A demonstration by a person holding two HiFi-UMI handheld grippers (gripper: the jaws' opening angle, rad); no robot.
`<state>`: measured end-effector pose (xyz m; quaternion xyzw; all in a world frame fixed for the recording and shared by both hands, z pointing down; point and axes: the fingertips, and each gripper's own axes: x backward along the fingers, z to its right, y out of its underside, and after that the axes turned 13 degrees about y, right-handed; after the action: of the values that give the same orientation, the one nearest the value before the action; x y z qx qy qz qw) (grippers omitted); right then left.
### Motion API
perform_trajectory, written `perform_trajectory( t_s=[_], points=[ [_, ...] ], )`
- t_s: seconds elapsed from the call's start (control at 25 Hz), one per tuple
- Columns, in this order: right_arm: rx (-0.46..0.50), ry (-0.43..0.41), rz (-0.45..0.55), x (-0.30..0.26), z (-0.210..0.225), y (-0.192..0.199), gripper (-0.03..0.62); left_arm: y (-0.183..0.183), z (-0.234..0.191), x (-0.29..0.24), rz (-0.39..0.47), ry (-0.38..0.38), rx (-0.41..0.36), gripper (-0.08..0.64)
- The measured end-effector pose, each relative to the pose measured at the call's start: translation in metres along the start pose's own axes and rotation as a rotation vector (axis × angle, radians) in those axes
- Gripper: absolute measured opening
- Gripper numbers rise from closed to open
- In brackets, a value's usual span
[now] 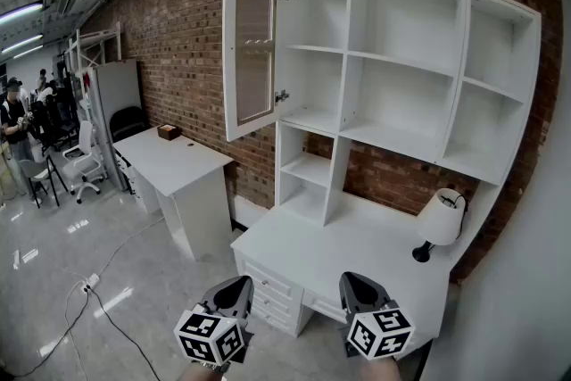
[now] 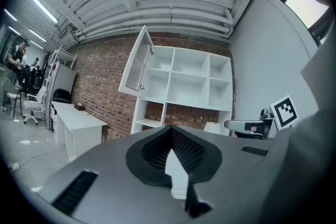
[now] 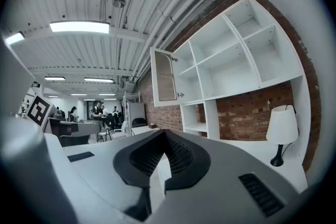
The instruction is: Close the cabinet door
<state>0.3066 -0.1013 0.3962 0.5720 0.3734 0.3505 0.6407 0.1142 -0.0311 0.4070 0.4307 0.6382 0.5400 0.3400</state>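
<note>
Bottom centre, the left tool (image 1: pixel 230 297) and right tool (image 1: pixel 362 292) hang with tips pinched together on nothing, both cropped by the lower edge. Beyond the white table (image 1: pixel 294 245), the cabinet door (image 1: pixel 249 49) stands wide open at upper left.

Left gripper (image 1: pixel 239 285) and right gripper (image 1: pixel 355 281): rear parts cut off by the head view's bottom edge. Brown item (image 1: pixel 168 132) on side desk (image 1: pixel 183 161): too small to identify. Person (image 1: pixel 13 116) at far left: tiny, partly cut by the picture's edge.
</note>
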Motion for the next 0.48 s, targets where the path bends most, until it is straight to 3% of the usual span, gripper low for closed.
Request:
perform_trajectory(
  t_s=[0.48],
  points=[
    [0.002, 0.002, -0.002, 0.004, -0.005, 0.0, 0.027, -0.005, -0.004, 0.011, 0.005, -0.012, -0.007, 0.008]
  ],
)
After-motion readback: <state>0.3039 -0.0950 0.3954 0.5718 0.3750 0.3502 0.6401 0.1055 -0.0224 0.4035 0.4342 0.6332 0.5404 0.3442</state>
